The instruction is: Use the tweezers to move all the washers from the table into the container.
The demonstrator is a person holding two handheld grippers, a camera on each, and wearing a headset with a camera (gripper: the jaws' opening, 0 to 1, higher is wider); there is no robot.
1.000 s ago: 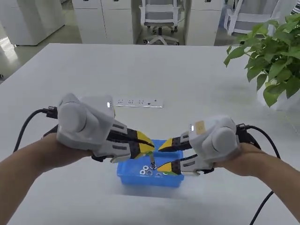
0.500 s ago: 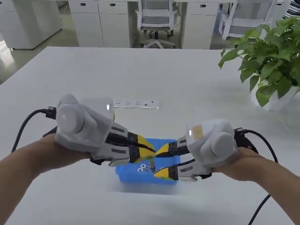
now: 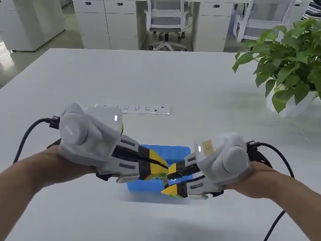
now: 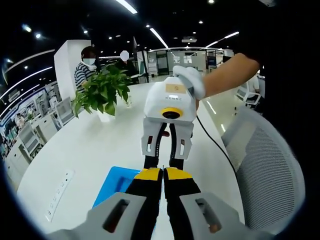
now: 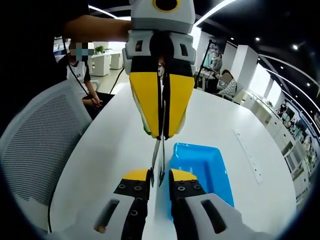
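Observation:
The blue container [image 3: 165, 151] sits on the white table, its near half hidden behind both grippers. My left gripper [image 3: 160, 163] is shut on the metal tweezers [image 5: 159, 150], which point across at the right gripper. In the right gripper view the left gripper [image 5: 161, 136] faces me, and the two tweezer arms end, slightly apart, in the gap of my right gripper [image 5: 160, 176]. The right gripper [image 3: 171, 181] stands narrowly open, one jaw on each side of the tweezers. The container [image 5: 200, 165] lies just right of the tweezer tips. In the left gripper view my own jaws [image 4: 162, 172] are pressed together.
A white power strip [image 3: 133, 108] lies beyond the container. A potted plant [image 3: 286, 65] stands at the table's far right. Office chairs [image 3: 166, 20] stand past the far edge, and a mesh chair [image 5: 35, 145] is close to the near side.
Both grippers have drawn back toward the container's near edge and now cover the washers seen inside it. The right gripper's jaws have narrowed around the tweezers.

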